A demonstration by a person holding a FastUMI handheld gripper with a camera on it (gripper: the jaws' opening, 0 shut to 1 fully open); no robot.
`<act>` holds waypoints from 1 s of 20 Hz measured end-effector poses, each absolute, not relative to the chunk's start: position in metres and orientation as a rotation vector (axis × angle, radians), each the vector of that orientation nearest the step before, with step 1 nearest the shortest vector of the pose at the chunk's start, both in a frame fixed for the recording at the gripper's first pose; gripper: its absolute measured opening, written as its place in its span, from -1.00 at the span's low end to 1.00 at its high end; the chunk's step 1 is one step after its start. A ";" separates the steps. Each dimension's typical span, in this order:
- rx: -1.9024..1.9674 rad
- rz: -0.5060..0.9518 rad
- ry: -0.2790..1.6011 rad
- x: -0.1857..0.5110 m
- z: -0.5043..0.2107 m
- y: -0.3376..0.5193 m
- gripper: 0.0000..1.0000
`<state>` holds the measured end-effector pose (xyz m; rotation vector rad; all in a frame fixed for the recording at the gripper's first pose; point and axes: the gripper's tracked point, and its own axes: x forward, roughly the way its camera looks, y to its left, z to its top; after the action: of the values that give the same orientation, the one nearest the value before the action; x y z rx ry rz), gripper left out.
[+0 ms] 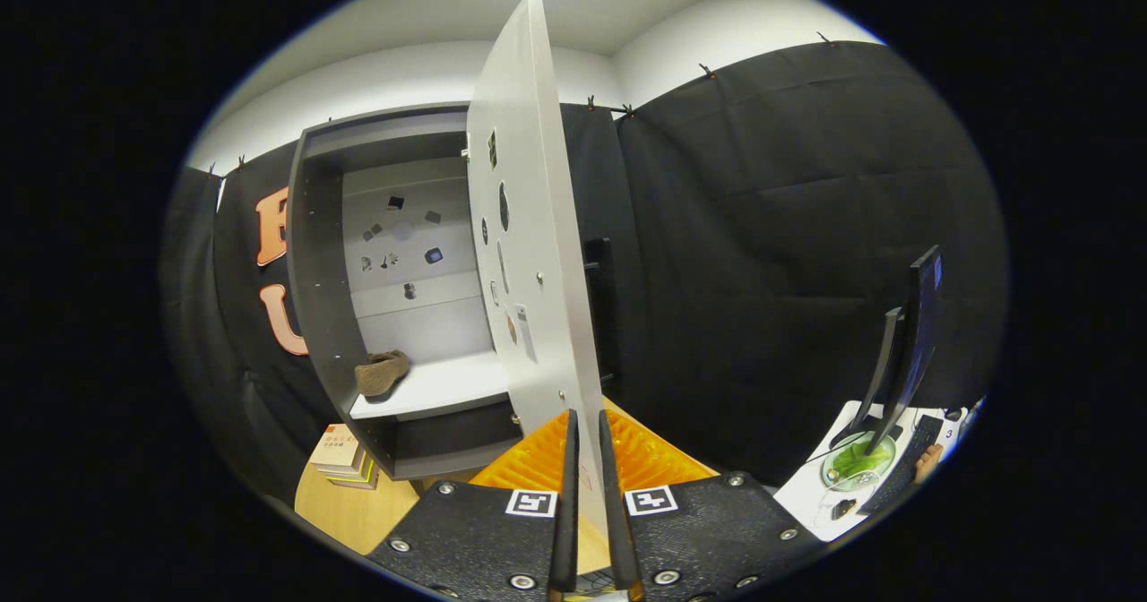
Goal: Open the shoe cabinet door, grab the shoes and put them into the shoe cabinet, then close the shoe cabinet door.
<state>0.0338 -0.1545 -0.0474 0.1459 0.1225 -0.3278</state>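
1. The shoe cabinet (327, 253) stands open, its interior shelf exposed.
2. Its door (538, 253) swings wide, bottom edge pinched between the gripper (587, 427) fingers (nearly closed on it), so closing seems underway.
3. A brown shoe (381, 372) already rests on the shelf.

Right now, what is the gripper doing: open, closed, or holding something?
Gripper: closed on the edge of the open shoe cabinet door, one finger on each side of the panel.
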 end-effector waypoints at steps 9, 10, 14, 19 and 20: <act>0.130 -0.127 0.273 0.034 -0.131 -0.052 -0.72; 0.125 -0.093 0.296 0.035 -0.144 -0.037 -0.72; 0.113 0.004 0.378 0.055 -0.202 0.005 -0.72; 0.091 0.075 0.484 0.081 -0.279 0.034 -0.72; 0.095 0.094 0.511 0.088 -0.291 0.041 -0.71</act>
<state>0.0876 0.0411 -0.2911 0.0949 0.5107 0.0939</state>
